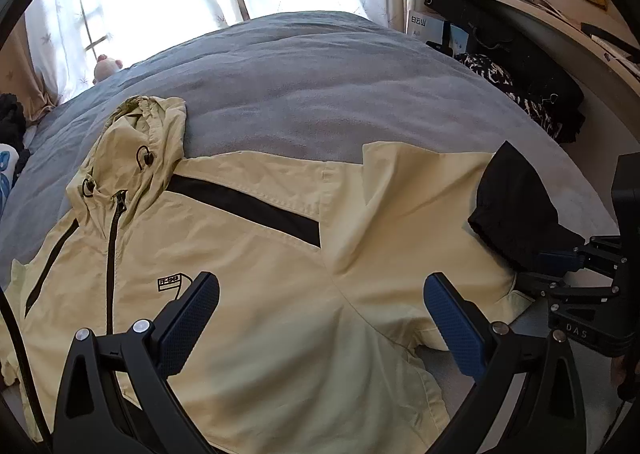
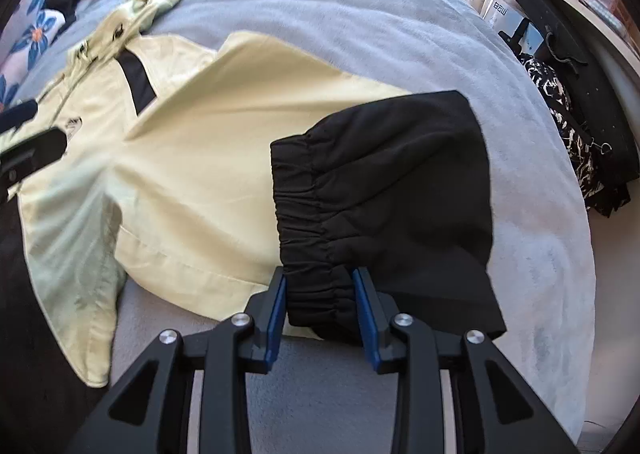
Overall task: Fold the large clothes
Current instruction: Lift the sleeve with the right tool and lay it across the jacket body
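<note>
One grey-covered bed (image 1: pixel 320 66) fills both views and carries the task's thing, a pale yellow hooded jacket (image 1: pixel 248 254) laid front-up, zip closed, hood toward ten o'clock in the left wrist view. Its sleeve (image 2: pixel 224 142) stretches out toward three o'clock, flat on the cover, likely spread so it can be folded across the body. That sleeve ends in a black elastic cuff (image 2: pixel 360 190), lying at the jacket's outer edge near the bed's near side.

The right gripper (image 2: pixel 322 298) points steeply down at six o'clock in its own view, its jaws narrowed around the gathered cuff hem; the blue pads sit at either side of the bunched fabric and appear to pinch it, a hold that would suit lifting the sleeve inward.

The left gripper (image 1: pixel 320 318) hangs above the jacket's chest, jaws wide apart and holding nothing, near a small chest logo (image 1: pixel 174 283), perhaps ready to pin the cloth.
</note>
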`<act>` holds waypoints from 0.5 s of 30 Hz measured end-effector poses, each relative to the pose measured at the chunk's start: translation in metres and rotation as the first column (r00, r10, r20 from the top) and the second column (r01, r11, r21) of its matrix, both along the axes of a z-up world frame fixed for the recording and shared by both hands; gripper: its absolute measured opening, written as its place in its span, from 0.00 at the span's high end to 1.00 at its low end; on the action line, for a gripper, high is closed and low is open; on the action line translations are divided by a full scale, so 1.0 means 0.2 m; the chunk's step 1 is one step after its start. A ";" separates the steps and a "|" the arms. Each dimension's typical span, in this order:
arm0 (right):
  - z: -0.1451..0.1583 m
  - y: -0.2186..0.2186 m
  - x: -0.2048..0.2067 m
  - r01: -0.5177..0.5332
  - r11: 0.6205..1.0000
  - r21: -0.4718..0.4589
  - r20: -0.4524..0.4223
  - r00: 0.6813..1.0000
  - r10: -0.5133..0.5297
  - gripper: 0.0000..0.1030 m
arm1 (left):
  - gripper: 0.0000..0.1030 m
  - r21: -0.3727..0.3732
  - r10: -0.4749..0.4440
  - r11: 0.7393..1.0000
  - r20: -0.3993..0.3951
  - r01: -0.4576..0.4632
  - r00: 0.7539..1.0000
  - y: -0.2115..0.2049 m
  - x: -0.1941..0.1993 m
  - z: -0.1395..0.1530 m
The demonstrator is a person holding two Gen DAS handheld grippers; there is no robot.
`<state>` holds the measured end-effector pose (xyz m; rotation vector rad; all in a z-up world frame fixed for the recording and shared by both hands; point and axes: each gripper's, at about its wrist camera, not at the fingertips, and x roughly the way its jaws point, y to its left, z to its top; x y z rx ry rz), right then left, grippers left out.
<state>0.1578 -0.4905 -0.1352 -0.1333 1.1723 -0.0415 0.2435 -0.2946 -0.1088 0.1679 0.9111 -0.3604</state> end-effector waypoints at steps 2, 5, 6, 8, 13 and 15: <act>0.01 -0.03 -0.01 0.019 1.000 0.020 0.017 1.000 -0.020 0.69 | 0.02 -0.009 0.004 1.000 0.005 -0.004 1.000 0.02 -0.01 0.02; 0.03 -0.07 -0.02 0.064 0.997 0.032 0.034 0.997 -0.065 0.71 | 0.02 -0.015 0.016 1.000 -0.003 -0.016 1.000 0.04 0.00 0.03; 0.04 -0.07 -0.02 0.075 0.996 0.040 0.043 0.996 -0.077 0.72 | 0.02 -0.019 0.020 1.000 -0.010 -0.020 1.000 0.04 0.00 0.03; 0.08 -0.08 -0.01 0.088 0.995 0.055 0.069 0.993 -0.091 0.81 | 0.02 -0.025 0.028 0.999 -0.016 -0.029 0.999 0.06 0.00 0.04; 0.34 -0.09 -0.04 0.128 0.984 0.125 0.207 0.967 -0.152 0.86 | 0.02 -0.035 0.024 0.999 -0.021 -0.024 1.000 0.10 -0.03 0.07; 0.48 -0.10 -0.04 0.157 0.976 0.154 0.268 0.944 -0.194 0.86 | 0.02 -0.043 0.013 0.999 -0.018 -0.014 1.000 0.11 -0.05 0.09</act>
